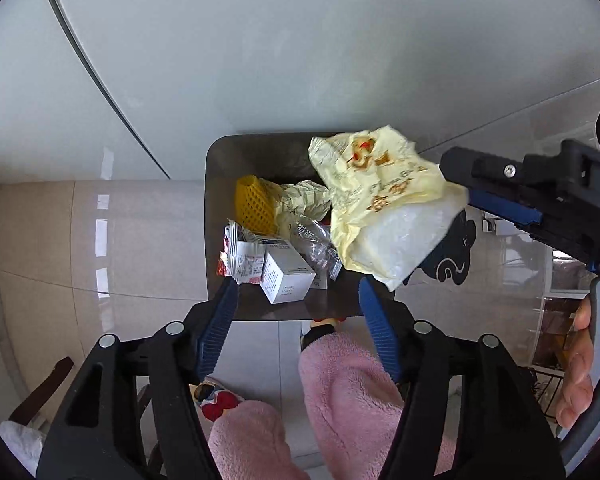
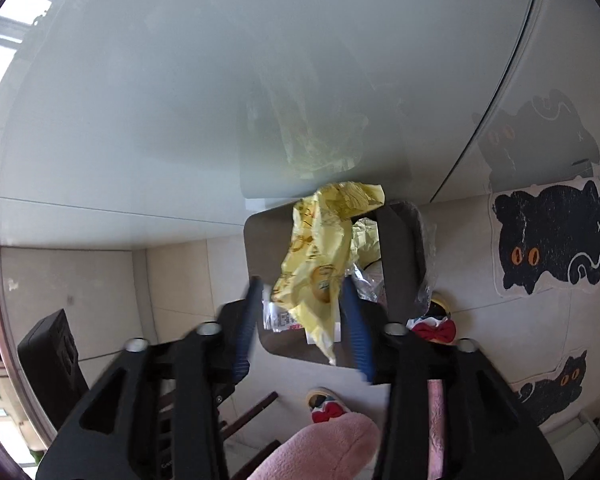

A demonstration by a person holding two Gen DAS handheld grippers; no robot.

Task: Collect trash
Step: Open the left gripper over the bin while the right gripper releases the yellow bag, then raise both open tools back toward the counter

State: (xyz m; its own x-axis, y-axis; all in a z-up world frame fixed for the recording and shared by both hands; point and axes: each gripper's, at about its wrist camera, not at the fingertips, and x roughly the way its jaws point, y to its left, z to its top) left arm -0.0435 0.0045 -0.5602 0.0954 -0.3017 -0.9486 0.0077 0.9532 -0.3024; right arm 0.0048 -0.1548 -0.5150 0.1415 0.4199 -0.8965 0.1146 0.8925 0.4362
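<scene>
A pale glass counter (image 1: 300,60) fills the upper part of both views, its curved edge running down to the tiled floor (image 1: 112,248), where a dark rectangular trash bin (image 1: 220,184) stands just beside that edge. The bin is open-topped and holds a yellow foam net (image 1: 254,202), crumpled pale paper (image 1: 306,198), a clear plastic wrapper (image 1: 314,242), a small white box (image 1: 286,276) and a red-and-white printed wrapper (image 1: 242,258). Only the left wrist view shows these contents plainly; from the right wrist view most of them are hidden behind the yellow plastic bag (image 2: 320,264), which hangs over the bin's mouth. The left wrist view shows the right claw (image 1: 466,196) coming in from the right with the bag at its blue tips above the bin's far right corner, though the grip point is covered by the bag. In the right wrist view the right claw's fingers (image 2: 354,320) stand clearly apart, with the bag between them and lying against the right one, blurred; whether it is pinched I cannot tell. The left claw (image 1: 296,284) is spread wide and holds nothing, hovering over the bin's near edge. The right wrist view alone shows two black cat mats (image 2: 552,236) on the floor right of the bin. Pink fleece legs (image 1: 344,392) and bow slippers (image 2: 326,406) stand close to the bin's near side.
</scene>
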